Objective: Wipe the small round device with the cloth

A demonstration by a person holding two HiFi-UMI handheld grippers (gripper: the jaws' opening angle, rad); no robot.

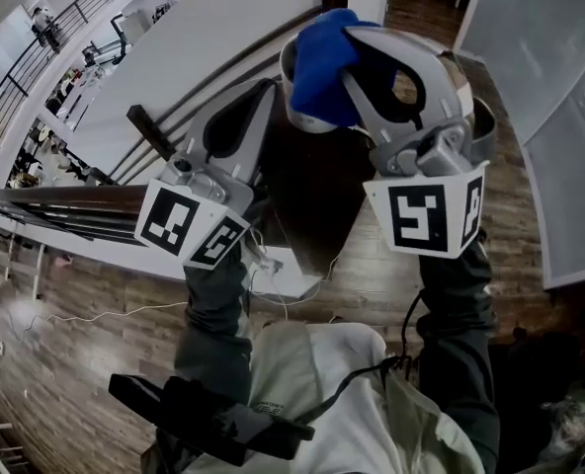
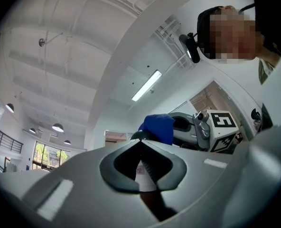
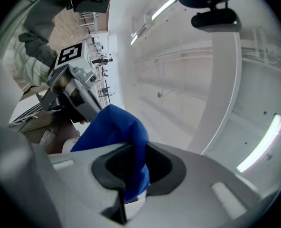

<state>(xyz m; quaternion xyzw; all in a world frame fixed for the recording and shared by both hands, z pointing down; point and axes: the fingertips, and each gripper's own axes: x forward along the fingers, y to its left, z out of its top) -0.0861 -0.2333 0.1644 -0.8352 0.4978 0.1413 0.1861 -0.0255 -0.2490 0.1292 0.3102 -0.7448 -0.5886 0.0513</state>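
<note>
Both grippers are raised close under the head camera. My right gripper (image 1: 350,52) is shut on a blue cloth (image 1: 322,62), which bunches out past its jaws (image 3: 113,129). The cloth lies over a small round white device (image 1: 307,118), of which only the rim shows in the head view. My left gripper (image 1: 271,97) is shut on that device; its white body (image 2: 143,177) shows between the jaws. In the left gripper view the cloth (image 2: 158,127) sits just beyond the jaw tips, with the right gripper (image 2: 195,127) behind it.
Far below is a wooden floor (image 1: 105,294) with a white box (image 1: 285,270) and loose cables. A dark railing (image 1: 45,210) runs at the left, and a white panel (image 1: 559,117) at the right. The person's lap and a black object (image 1: 204,418) fill the bottom.
</note>
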